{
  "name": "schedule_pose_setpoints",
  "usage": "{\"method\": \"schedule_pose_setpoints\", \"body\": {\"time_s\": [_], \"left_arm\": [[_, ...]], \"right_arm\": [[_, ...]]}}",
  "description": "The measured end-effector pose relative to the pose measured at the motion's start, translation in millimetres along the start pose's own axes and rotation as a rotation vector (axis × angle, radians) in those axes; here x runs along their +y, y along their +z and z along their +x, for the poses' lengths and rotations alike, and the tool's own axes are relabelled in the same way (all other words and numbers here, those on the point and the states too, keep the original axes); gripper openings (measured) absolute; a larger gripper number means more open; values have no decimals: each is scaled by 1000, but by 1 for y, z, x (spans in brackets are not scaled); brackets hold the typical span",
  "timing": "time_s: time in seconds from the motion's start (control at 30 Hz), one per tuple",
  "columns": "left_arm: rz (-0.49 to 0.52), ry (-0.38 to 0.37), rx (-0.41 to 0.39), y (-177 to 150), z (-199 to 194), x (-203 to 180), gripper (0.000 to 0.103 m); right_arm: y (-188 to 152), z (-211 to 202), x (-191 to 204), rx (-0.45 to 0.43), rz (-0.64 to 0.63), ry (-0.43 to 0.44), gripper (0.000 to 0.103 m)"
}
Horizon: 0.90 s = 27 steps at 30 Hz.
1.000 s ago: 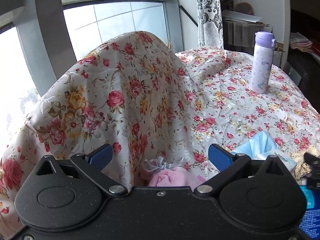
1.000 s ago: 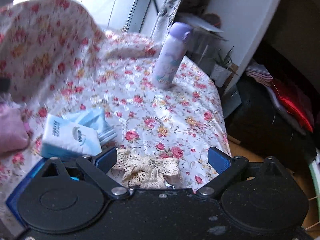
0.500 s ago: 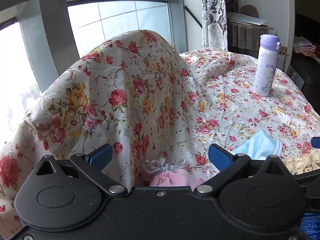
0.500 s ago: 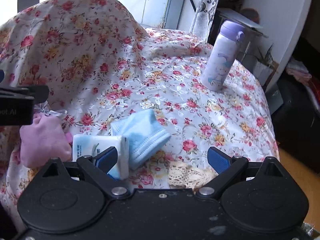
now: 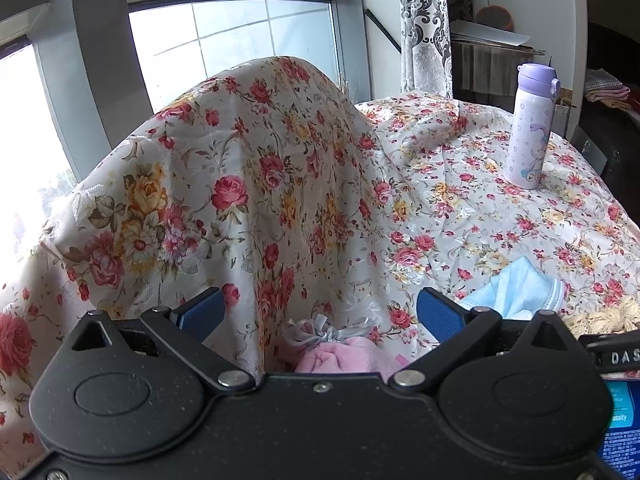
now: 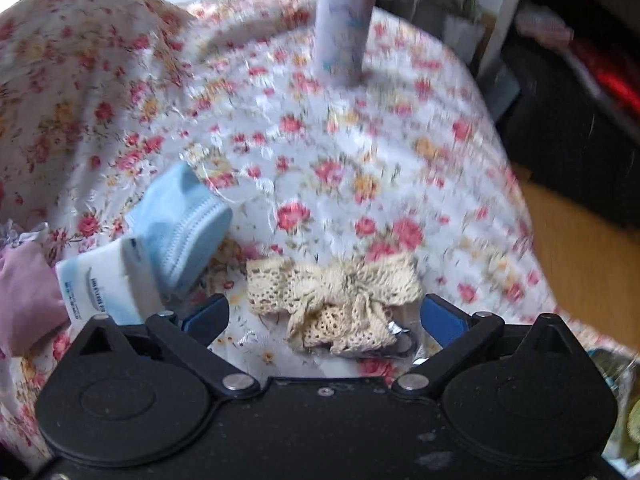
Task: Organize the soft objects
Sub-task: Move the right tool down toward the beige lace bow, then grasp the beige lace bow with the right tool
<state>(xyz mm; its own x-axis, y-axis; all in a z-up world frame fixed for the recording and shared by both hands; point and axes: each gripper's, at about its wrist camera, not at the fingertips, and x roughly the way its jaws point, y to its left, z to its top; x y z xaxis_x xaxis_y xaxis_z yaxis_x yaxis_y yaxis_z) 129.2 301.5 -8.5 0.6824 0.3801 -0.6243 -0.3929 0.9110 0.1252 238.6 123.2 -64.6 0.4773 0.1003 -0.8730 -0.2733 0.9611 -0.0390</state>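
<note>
A pink soft pouch (image 5: 344, 354) with a silver ribbon lies on the floral cloth between the fingers of my open left gripper (image 5: 320, 310); it also shows at the left edge of the right wrist view (image 6: 24, 292). A cream lace bow (image 6: 340, 300) lies between the fingers of my open right gripper (image 6: 326, 316). A light blue sock (image 6: 182, 224) lies left of the bow, partly over a tissue pack (image 6: 106, 288). The sock (image 5: 516, 290) and the bow's edge (image 5: 604, 316) show at the right of the left wrist view.
A lilac flask (image 5: 530, 128) stands upright far right on the floral tablecloth (image 5: 460, 208). A tall cloth-covered hump (image 5: 248, 168) rises at the left by the window. The table edge drops to the floor (image 6: 580, 264) at the right.
My right gripper has swung right and down, so the lace bow now sits between its fingers. My left gripper has barely moved over the pink pouch.
</note>
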Motion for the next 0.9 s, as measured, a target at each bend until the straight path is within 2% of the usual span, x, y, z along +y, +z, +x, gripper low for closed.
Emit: {"method": "schedule_pose_setpoints", "body": {"time_s": [0.13, 0.2, 0.27, 0.47, 0.73, 0.8, 0.9], "left_arm": [[9, 4, 1, 0, 1, -2, 99], [11, 7, 1, -1, 1, -2, 99], [12, 6, 2, 0, 1, -2, 99], [30, 13, 2, -1, 2, -5, 99], [39, 24, 14, -1, 5, -6, 99], [40, 26, 16, -1, 5, -5, 98], [47, 27, 23, -1, 5, -6, 98]], "right_arm": [[6, 21, -4, 75, 42, 19, 99], [6, 26, -4, 87, 42, -12, 75], [6, 26, -5, 84, 40, -35, 60], [10, 21, -23, 90, 110, 27, 56], [23, 3, -17, 44, 52, -17, 52], [25, -7, -15, 23, 38, -17, 42], [25, -19, -11, 5, 26, -8, 38]]}}
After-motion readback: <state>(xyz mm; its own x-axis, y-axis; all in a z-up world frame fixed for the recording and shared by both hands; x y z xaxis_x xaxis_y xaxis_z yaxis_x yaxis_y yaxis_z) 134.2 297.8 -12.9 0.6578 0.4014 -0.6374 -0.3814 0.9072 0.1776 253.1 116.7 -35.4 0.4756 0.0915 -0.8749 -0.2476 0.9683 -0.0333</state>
